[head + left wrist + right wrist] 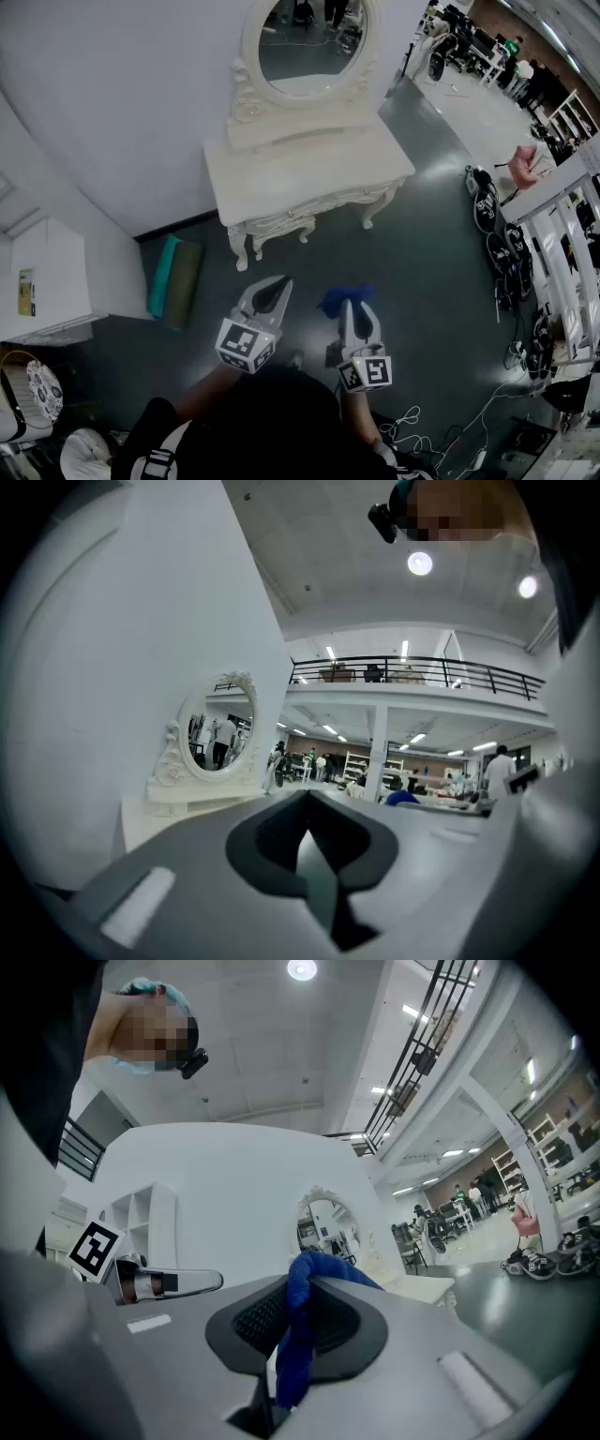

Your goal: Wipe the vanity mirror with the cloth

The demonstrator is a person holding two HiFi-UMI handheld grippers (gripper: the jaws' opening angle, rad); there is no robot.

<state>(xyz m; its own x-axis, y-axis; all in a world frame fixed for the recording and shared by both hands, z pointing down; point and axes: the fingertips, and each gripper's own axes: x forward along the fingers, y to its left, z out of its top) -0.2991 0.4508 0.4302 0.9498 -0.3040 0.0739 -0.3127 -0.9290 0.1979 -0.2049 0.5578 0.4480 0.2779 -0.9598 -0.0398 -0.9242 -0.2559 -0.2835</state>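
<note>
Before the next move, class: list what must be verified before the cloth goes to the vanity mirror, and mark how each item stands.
1. Cloth held: ok. The right gripper is shut on the blue cloth.
2. Left gripper free: ok. Its jaws are together with nothing between them.
3. Mirror in sight: ok. It stands upright at the back of the vanity table, ahead of both grippers.
4. Cloth at the glass: not ok. Both grippers are short of the table, over the dark floor.
5. Where the glass is dirty: cannot tell.
</note>
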